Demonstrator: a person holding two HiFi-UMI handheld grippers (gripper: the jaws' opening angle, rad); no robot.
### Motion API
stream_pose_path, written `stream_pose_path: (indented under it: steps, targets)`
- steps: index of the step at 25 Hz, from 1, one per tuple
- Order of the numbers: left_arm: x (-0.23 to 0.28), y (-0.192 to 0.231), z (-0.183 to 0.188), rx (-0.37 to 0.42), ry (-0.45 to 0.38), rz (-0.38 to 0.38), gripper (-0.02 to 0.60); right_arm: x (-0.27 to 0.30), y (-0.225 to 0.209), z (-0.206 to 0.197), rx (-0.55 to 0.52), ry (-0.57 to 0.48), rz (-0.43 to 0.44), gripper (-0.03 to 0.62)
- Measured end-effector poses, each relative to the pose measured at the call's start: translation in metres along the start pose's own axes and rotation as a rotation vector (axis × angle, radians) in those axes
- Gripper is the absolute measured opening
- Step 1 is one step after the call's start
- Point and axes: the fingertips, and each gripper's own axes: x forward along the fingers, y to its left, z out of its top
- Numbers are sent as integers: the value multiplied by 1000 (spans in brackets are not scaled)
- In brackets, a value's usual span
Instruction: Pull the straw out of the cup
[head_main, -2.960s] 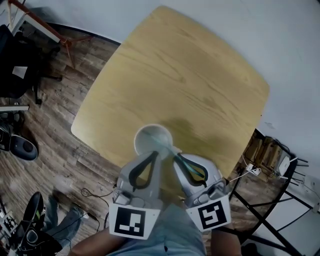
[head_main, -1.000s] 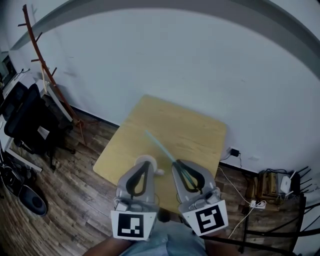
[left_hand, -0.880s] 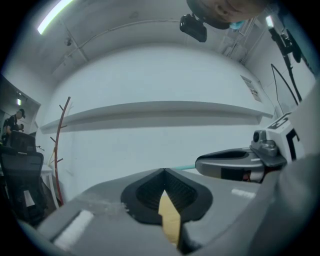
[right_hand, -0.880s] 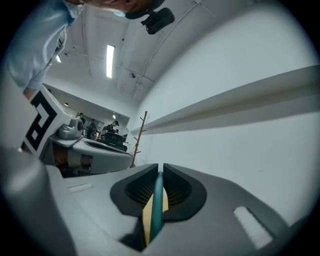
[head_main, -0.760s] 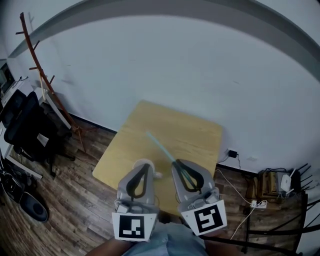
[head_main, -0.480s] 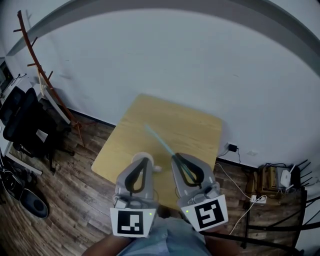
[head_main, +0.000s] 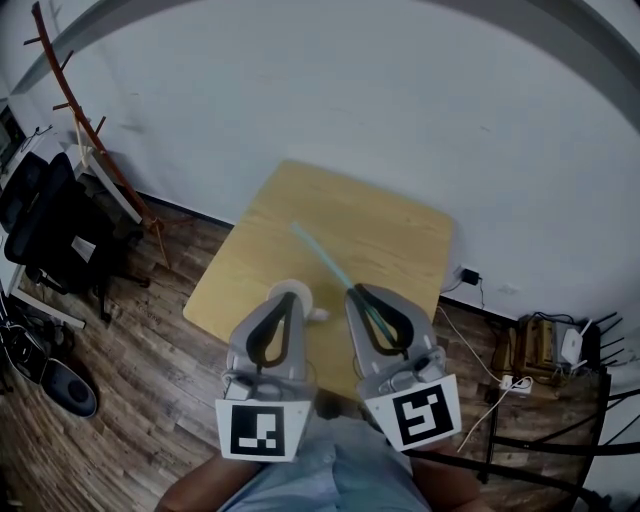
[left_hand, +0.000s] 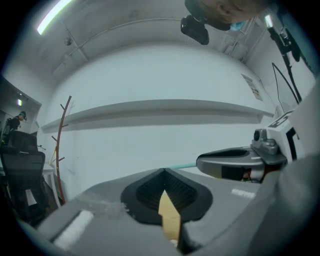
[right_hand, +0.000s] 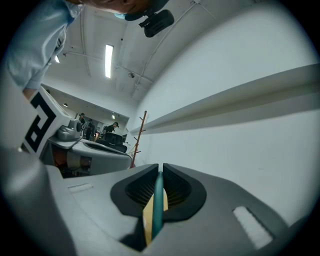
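Observation:
My right gripper (head_main: 352, 292) is shut on a teal straw (head_main: 325, 262), which sticks out past its tips, high over the wooden table (head_main: 390, 235). In the right gripper view the straw (right_hand: 158, 200) runs up between the pressed pads of the gripper (right_hand: 160, 167). My left gripper (head_main: 288, 292) is held beside it with its jaws together and nothing between them; the left gripper view shows its tips (left_hand: 163, 171) meeting. The white cup (head_main: 317, 315) stands on the table below, mostly hidden by the left gripper. The straw (left_hand: 182, 166) is clear of the cup.
A black office chair (head_main: 50, 240) and a wooden coat stand (head_main: 85, 135) stand left of the table. Cables and a power strip (head_main: 520, 378) lie on the wood floor at the right. A white wall runs behind the table.
Since three seconds ago both grippers have risen far above the table and the straw has left the cup. Over the last second nothing has visibly moved.

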Motion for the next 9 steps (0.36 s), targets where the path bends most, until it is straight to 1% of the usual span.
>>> stream_pose_path:
  steps: [9]
  targets:
    - [-7,7,0,-8,-7,3,20,2,4,2,-5,-5,-7,34]
